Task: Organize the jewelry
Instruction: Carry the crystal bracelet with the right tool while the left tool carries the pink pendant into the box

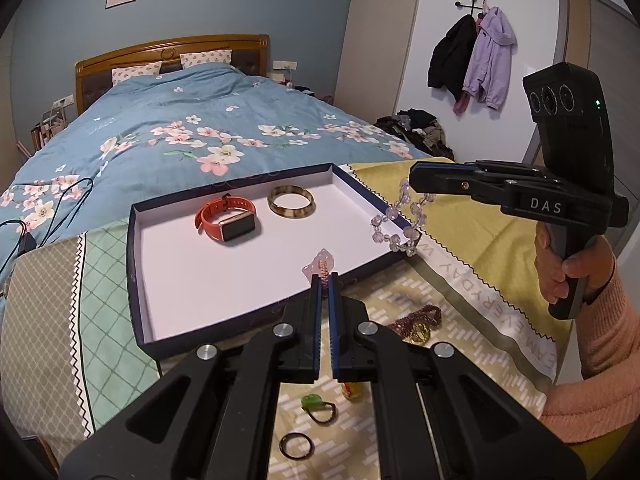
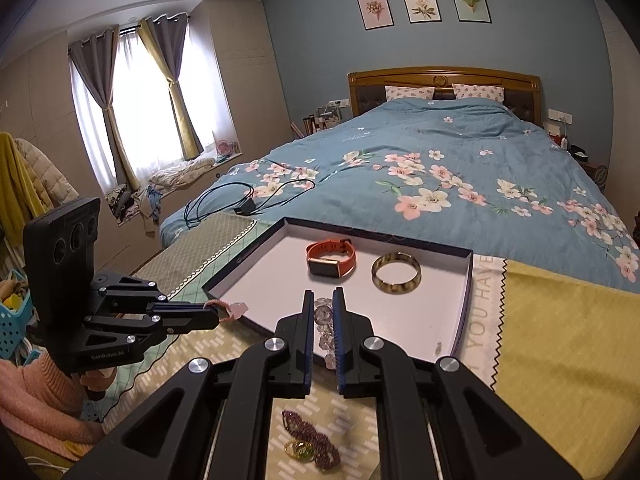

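Observation:
A shallow dark-rimmed box [image 1: 134, 264] [image 2: 466, 300] with a white floor holds an orange smartwatch [image 1: 226, 220] [image 2: 331, 263] and a tortoiseshell bangle [image 1: 291, 201] [image 2: 396, 273]. My left gripper [image 1: 325, 278] [image 2: 218, 314] is shut on a pink pendant on a braided cord [image 1: 325, 262] [image 2: 236, 310], held just above the box's near edge. My right gripper [image 1: 414, 184] [image 2: 323, 300] is shut on a clear crystal bead bracelet [image 1: 396, 224] [image 2: 325, 328], which hangs over the box's right rim.
On the patterned cloth near me lie a purple bead strand [image 1: 416, 316] [image 2: 312, 440], a gold ring [image 1: 420, 332] [image 2: 298, 449], a green-stone ring [image 1: 318, 408], a dark hoop [image 1: 297, 445] and a small amber item [image 1: 352, 390]. The bed [image 1: 192, 128] with a black cable [image 2: 240, 200] lies beyond.

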